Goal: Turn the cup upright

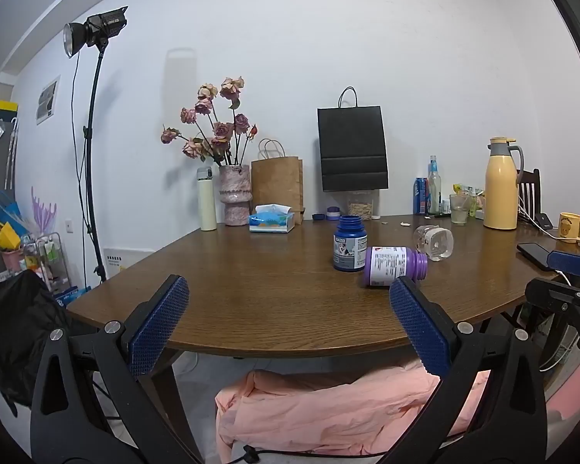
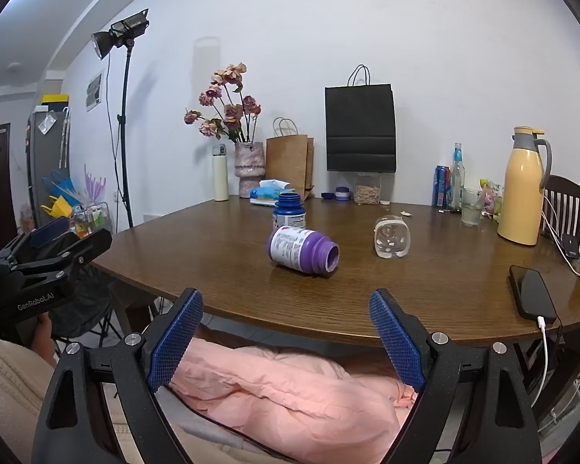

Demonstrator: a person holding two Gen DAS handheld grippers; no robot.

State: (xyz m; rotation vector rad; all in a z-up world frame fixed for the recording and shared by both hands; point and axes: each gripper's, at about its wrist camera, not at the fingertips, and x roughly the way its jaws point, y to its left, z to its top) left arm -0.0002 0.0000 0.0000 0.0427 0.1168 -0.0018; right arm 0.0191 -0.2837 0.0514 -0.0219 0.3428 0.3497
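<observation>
A clear glass cup lies on its side on the brown wooden table, right of centre. A purple bottle also lies on its side with no cap, and a blue bottle stands upright behind it. My left gripper is open and holds nothing, hovering at the table's near edge, well short of the cup. My right gripper is open too, in front of the purple bottle, with the cup further off to its right.
A black phone on a white cable lies at the near right. A yellow jug, a glass, bottles and a yellow mug stand at the back right. Vase, paper bags and a tissue box line the back. Pink cloth lies below the table edge.
</observation>
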